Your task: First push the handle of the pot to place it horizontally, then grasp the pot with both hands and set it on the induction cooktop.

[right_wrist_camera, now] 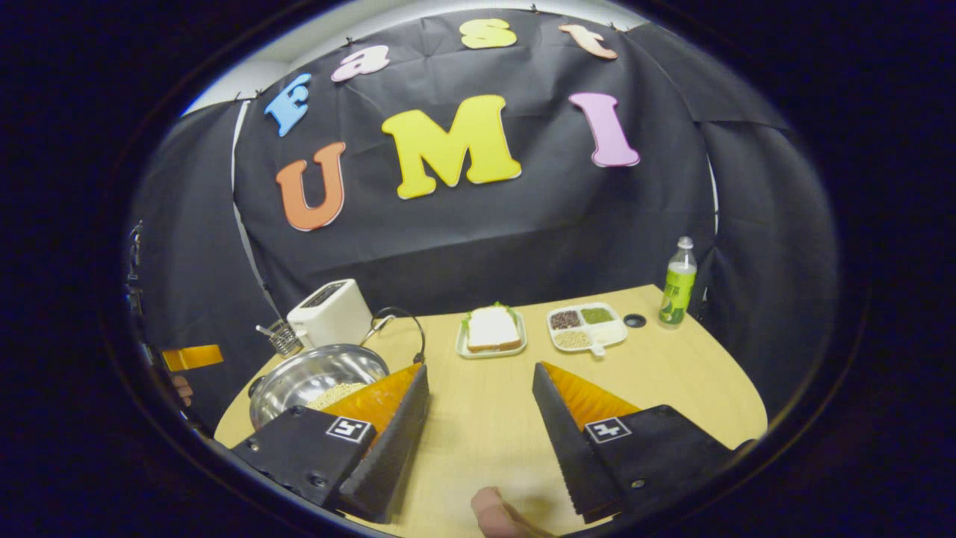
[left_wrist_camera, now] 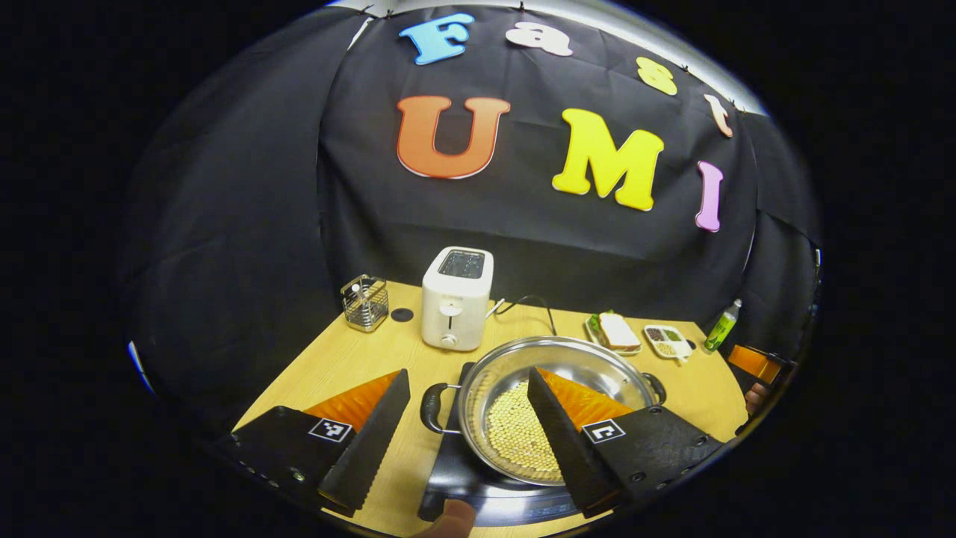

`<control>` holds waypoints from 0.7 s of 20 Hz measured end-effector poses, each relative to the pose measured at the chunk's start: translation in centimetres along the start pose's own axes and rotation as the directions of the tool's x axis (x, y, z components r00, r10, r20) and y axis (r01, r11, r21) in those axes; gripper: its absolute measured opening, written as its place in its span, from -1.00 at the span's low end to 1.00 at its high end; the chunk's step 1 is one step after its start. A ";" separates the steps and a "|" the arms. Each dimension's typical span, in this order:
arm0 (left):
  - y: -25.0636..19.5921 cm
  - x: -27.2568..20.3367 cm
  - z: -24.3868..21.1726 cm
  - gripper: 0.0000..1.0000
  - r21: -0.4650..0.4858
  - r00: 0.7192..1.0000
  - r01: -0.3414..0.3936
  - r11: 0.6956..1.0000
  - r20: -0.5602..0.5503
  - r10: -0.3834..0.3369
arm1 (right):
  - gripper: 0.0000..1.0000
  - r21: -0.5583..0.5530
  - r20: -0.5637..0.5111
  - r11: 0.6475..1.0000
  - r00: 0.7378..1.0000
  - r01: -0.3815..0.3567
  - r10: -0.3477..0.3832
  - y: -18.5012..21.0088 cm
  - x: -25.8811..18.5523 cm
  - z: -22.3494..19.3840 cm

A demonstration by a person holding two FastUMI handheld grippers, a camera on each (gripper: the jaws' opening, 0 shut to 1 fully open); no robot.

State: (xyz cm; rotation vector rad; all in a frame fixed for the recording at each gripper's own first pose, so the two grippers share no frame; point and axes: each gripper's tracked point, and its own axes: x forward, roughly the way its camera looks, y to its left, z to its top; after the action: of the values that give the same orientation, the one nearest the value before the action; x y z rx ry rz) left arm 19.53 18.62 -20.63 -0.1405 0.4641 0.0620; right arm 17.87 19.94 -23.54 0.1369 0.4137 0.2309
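We see the steel pot (left_wrist_camera: 556, 396), with pale beans inside, sitting on the black induction cooktop (left_wrist_camera: 467, 486) on the wooden surface (left_wrist_camera: 351, 359), its handles pointing left and right. Our left hand-held gripper (left_wrist_camera: 469, 403) hovers spread above the pot's near left side, and our right hand-held gripper (right_wrist_camera: 479, 396) hangs spread above bare surface, well apart from the pot.

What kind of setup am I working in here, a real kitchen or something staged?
Most likely a staged kitchen booth, not a real kitchen: a wooden table backed by black cloth, carrying a toaster, a pot of beans on an induction cooktop, and a sandwich plate.
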 end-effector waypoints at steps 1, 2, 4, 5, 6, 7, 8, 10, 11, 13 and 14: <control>-0.6 -1.1 0.3 0.92 0.008 1.000 -0.001 1.000 0.026 0.001 | 0.87 0.006 0.018 1.000 1.000 -0.003 0.002 -0.7 -1.3 0.6; -1.2 -2.0 1.0 0.92 0.015 0.998 -0.004 1.000 0.058 0.003 | 0.93 0.006 0.050 1.000 0.999 -0.001 0.001 -1.4 -2.7 1.5; -2.7 -4.5 2.1 0.92 0.027 0.992 -0.001 1.000 0.126 -0.003 | 0.93 -0.007 0.107 1.000 0.994 0.015 -0.014 -2.8 -5.3 3.1; -3.6 -5.7 2.7 0.92 0.026 0.988 0.005 1.000 0.156 -0.009 | 0.92 -0.014 0.137 1.000 0.990 0.025 -0.022 -3.4 -6.6 3.9; -4.6 -7.1 3.0 0.92 0.029 0.983 0.012 1.000 0.183 -0.017 | 0.92 -0.023 0.164 0.999 0.986 0.030 -0.025 -3.9 -8.2 4.7; -5.4 -8.5 3.5 0.91 0.033 0.977 0.010 0.999 0.213 -0.017 | 0.93 -0.032 0.195 0.999 0.980 0.037 -0.030 -4.3 -9.7 5.6; -6.2 -9.7 4.1 0.91 0.045 0.969 0.014 0.999 0.246 -0.025 | 0.94 -0.043 0.229 0.998 0.973 0.051 -0.040 -4.9 -11.3 6.3; -7.9 -12.3 4.7 0.91 0.060 0.953 0.020 0.998 0.300 -0.037 | 0.93 -0.073 0.277 0.993 0.958 0.090 -0.066 -6.2 -14.2 7.4; -8.7 -13.5 5.1 0.91 0.059 0.946 0.016 0.998 0.322 -0.034 | 0.94 -0.081 0.300 0.991 0.951 0.109 -0.080 -6.7 -15.5 8.0; -10.5 -15.8 5.8 0.91 0.074 0.925 0.022 0.997 0.377 -0.049 | 0.95 -0.101 0.312 0.987 0.946 0.124 -0.087 -7.3 -17.9 8.1; -11.2 -16.8 5.9 0.91 0.076 0.917 0.023 0.997 0.395 -0.051 | 0.94 -0.108 0.310 0.986 0.947 0.130 -0.091 -7.6 -19.1 7.9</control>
State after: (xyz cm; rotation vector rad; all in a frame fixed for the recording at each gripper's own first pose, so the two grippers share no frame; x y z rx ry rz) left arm 8.14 7.99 -6.51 -0.0651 0.0559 0.0353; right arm 5.61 7.19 -10.46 0.0223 0.0984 0.1219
